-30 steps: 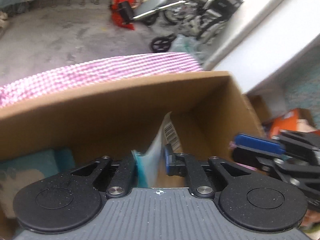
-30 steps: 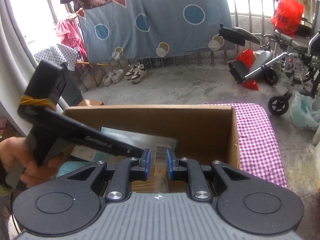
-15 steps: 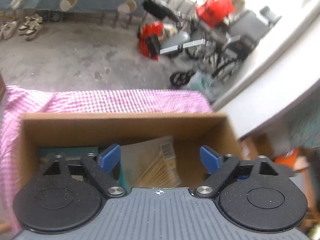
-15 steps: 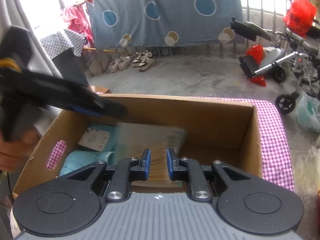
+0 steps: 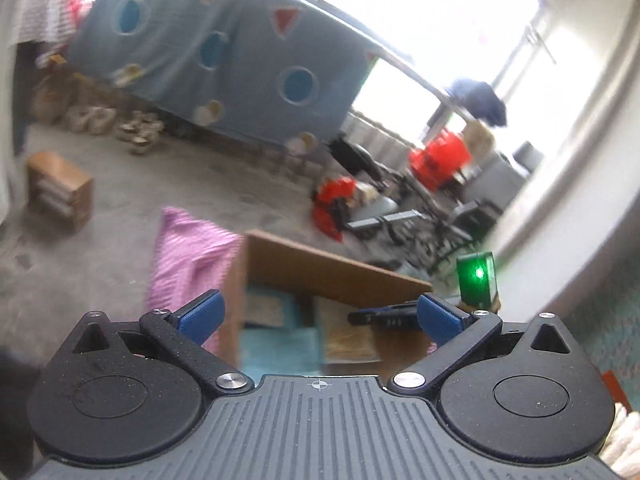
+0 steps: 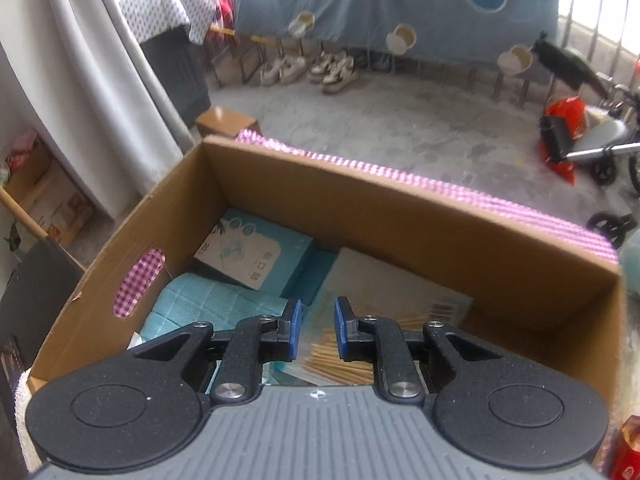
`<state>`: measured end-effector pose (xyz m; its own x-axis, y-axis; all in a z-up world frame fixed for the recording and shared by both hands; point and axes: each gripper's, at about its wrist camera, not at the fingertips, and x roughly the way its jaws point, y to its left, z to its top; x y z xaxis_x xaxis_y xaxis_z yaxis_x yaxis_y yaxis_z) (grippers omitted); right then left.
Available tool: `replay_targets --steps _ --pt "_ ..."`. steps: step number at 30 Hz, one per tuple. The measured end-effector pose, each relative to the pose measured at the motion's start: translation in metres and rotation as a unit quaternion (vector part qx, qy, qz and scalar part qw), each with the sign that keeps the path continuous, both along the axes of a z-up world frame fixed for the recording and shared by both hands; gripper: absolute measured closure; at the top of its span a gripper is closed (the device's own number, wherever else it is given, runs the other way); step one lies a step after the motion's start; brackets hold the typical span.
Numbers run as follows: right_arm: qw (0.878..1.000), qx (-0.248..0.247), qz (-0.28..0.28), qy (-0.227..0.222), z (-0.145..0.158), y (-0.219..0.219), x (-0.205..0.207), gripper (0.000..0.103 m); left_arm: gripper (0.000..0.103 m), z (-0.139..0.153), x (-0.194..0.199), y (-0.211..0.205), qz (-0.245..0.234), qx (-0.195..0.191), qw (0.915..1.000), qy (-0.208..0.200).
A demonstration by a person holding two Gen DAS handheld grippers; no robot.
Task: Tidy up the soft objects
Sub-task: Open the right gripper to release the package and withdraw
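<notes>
Print on blue-white pack [image 6: 256,254] too blurred; barcode on packet [image 6: 442,312] unreadable

- Grey concrete floor [image 6: 400,120], bare and stained.
- Blue sheet [image 6: 400,0] with circles hangs along the far side.
- Shoes [image 6: 320,70] lined up beneath it.
- Bright window [image 5: 460,12] floods daylight.
- Wheelchair [image 6: 596,140] parked at right.

The open cardboard box [image 6: 400,216] holds three soft packs: a pale blue printed pack [image 6: 256,252] leaning in the far left corner, a teal quilted pack [image 6: 208,304] lying flat, and a flat pack [image 6: 384,300] showing what look like bamboo sticks.
</notes>
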<state>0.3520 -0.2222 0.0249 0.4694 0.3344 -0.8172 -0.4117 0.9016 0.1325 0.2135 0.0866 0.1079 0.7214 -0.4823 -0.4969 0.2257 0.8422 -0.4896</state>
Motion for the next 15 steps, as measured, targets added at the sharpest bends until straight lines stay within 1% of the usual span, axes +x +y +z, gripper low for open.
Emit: replay_targets --steps 3,5,7,10,11,15 --pt "0.999 -0.034 -0.008 0.01 -0.019 0.014 0.015 0.083 0.0 -0.018 -0.028 0.03 0.039 -0.01 0.9992 -0.007" --pt "0.999 -0.043 -0.017 0.022 -0.033 0.019 0.027 0.083 0.0 -0.028 -0.046 0.049 0.069 -0.014 0.9975 -0.007" --pt "0.998 -0.053 -0.03 0.027 -0.047 0.022 0.038 0.083 0.0 -0.042 -0.056 0.059 0.089 -0.016 0.9959 0.001" --pt "0.997 -0.047 -0.039 0.045 -0.066 0.021 0.049 0.083 0.0 -0.061 -0.071 0.078 0.12 -0.021 0.9924 0.019" --pt "0.997 -0.045 -0.039 0.045 -0.07 0.021 0.05 0.083 0.0 -0.067 -0.075 0.084 0.129 -0.021 0.9911 0.027" --pt "0.997 -0.021 -0.049 0.052 -0.077 0.014 0.052 0.083 0.0 -0.08 -0.084 0.101 0.143 -0.012 0.9886 0.046"
